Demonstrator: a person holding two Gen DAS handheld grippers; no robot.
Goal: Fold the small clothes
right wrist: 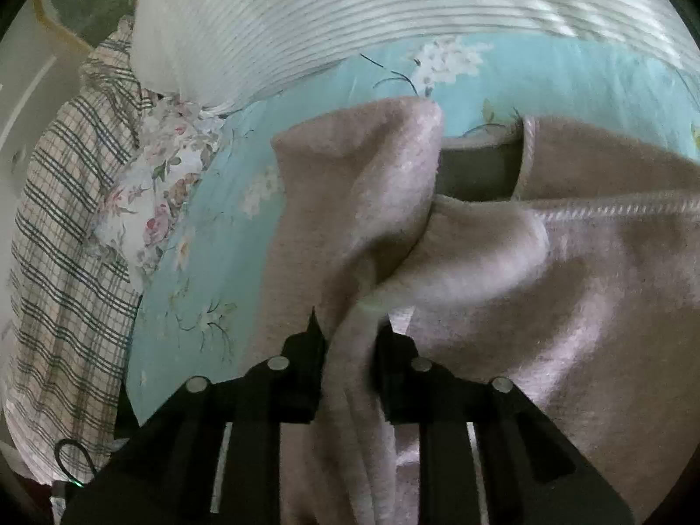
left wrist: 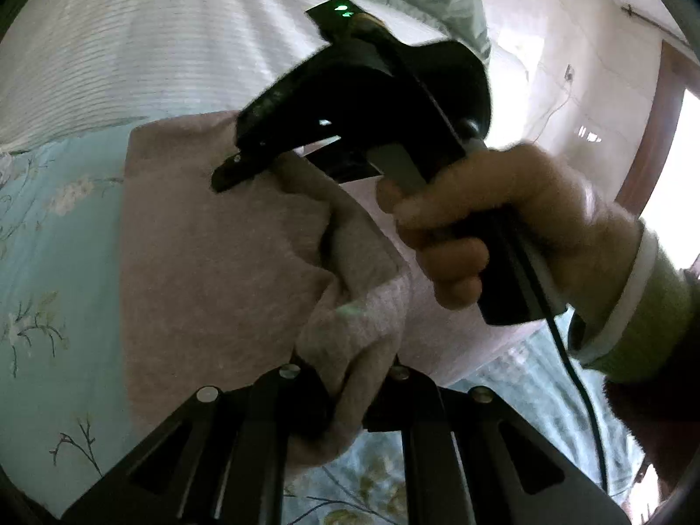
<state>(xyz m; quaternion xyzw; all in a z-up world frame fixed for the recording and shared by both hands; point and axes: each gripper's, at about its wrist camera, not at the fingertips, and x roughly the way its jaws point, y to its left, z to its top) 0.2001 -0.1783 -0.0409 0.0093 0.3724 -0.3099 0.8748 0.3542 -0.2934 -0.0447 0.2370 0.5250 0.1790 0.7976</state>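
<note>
Both grippers are clamped on one pale pink fleece garment (left wrist: 210, 271) that lies partly spread on a bed. From the left wrist camera, the left gripper (left wrist: 345, 387) has its two black fingers closed tight on a bunched fold of the fabric, which hangs down between them. Further off in the same view, the right gripper (left wrist: 245, 166) pinches another part of the cloth, held by a person's hand (left wrist: 481, 223) with a pale green sleeve (left wrist: 647, 306) at the wrist. From the right wrist camera, the right gripper's fingers press a thick gathered fold, and a ribbed hem (right wrist: 612, 209) runs across the cloth beyond. Under the garment lies a light blue flowered sheet (right wrist: 210, 236). Behind it sits a white striped pillow (right wrist: 350, 13), with a checked cloth (right wrist: 65, 236) at the left edge.
</note>
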